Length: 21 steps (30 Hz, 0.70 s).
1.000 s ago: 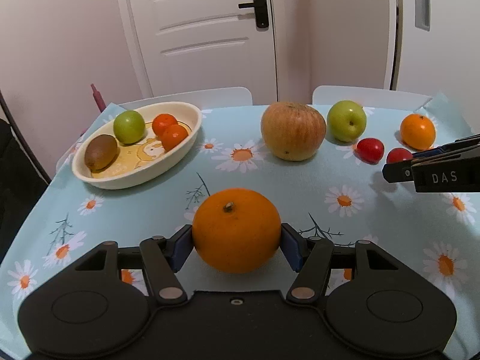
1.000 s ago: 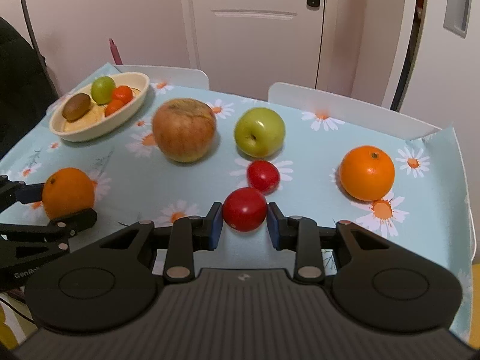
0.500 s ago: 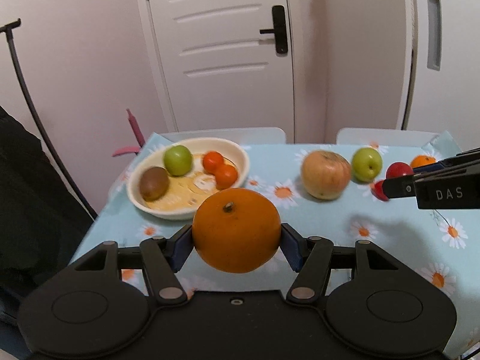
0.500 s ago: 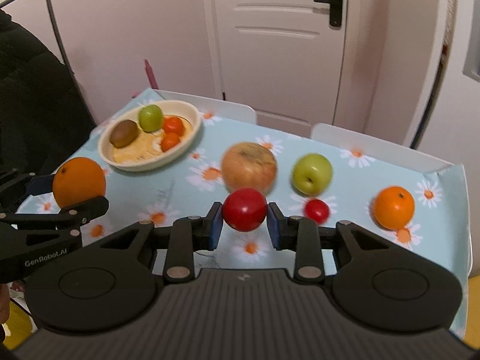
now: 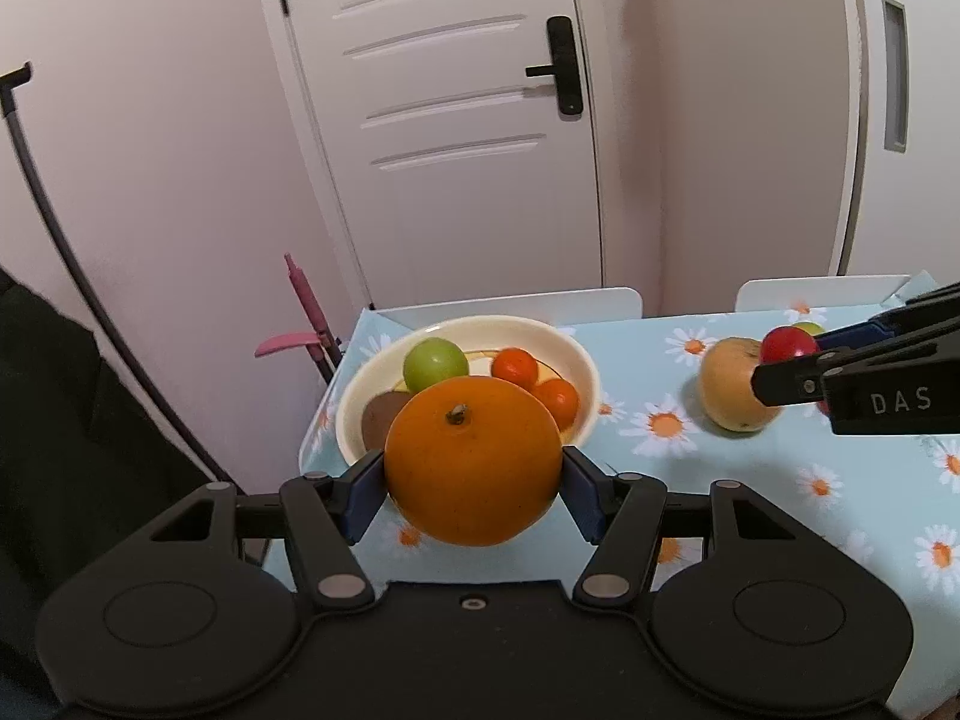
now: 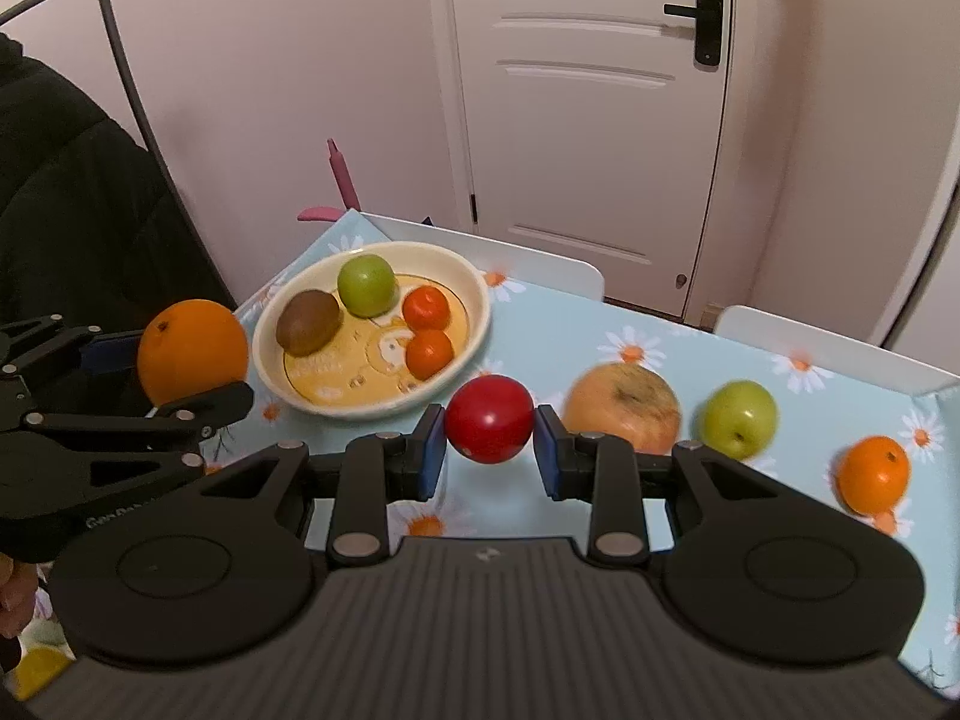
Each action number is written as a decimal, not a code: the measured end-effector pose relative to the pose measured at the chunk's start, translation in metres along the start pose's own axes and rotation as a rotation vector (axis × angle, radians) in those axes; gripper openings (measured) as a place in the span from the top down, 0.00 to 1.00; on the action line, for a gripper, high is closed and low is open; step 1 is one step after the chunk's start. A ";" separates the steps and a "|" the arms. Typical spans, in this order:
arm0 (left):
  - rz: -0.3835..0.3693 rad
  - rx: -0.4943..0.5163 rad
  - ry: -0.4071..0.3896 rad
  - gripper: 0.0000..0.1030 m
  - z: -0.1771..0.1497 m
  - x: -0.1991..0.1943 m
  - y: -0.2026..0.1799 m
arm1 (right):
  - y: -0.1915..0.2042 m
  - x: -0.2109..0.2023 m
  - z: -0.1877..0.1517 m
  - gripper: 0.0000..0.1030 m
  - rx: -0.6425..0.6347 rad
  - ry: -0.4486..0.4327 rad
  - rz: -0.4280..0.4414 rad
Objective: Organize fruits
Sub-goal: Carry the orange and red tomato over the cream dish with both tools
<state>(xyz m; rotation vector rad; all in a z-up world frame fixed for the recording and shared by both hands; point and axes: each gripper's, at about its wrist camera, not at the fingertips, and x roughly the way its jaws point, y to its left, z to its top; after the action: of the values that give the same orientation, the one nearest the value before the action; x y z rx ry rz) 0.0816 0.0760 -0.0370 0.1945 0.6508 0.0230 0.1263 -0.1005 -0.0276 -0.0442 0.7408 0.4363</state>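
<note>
Our left tongs (image 5: 474, 483) are closed on a large round orange (image 5: 473, 461), blue pads pressed against its two sides, stem end up, the fruit carried clear above the worktop (image 5: 750, 480) with its flowered cloth; our right tongs (image 6: 489, 455) are likewise closed on a small smooth red fruit (image 6: 489, 418), also held in the air. From the left tongs the cream oval ceramic bowl (image 5: 585, 360) lies straight ahead and a little lower, its near rim hidden behind the orange, so we judge this side to be the nearer of the two and needing only a short forward carry. From the right tongs the same bowl sits ahead and to the left, near but not under the red fruit. The bowl's long axis runs roughly across the left view, and it already holds a brown kiwi (image 6: 309, 322), a green apple (image 6: 366, 284) and two small tangerines (image 6: 427, 329); the bare patch we can see is at its near, front part. Out on the worktop to the right lie a large yellowish apple (image 6: 624, 414), a green apple (image 6: 741, 419) and another orange (image 6: 873, 474), well apart from the bowl
</note>
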 end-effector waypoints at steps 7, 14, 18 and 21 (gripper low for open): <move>-0.046 0.049 0.009 0.36 0.012 0.037 0.024 | 0.019 0.032 0.021 0.55 0.024 0.016 -0.025; -0.109 0.104 0.026 0.36 0.020 0.080 0.036 | 0.026 0.065 0.033 0.55 0.074 0.036 -0.069; -0.149 0.141 0.033 0.36 0.019 0.100 0.038 | 0.029 0.081 0.036 0.55 0.103 0.046 -0.098; -0.183 0.166 0.043 0.36 0.018 0.116 0.037 | 0.030 0.089 0.037 0.55 0.127 0.051 -0.120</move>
<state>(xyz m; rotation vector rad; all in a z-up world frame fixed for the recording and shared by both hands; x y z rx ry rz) 0.1862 0.1188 -0.0851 0.2945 0.7119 -0.2039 0.1963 -0.0335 -0.0562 0.0193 0.8102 0.2737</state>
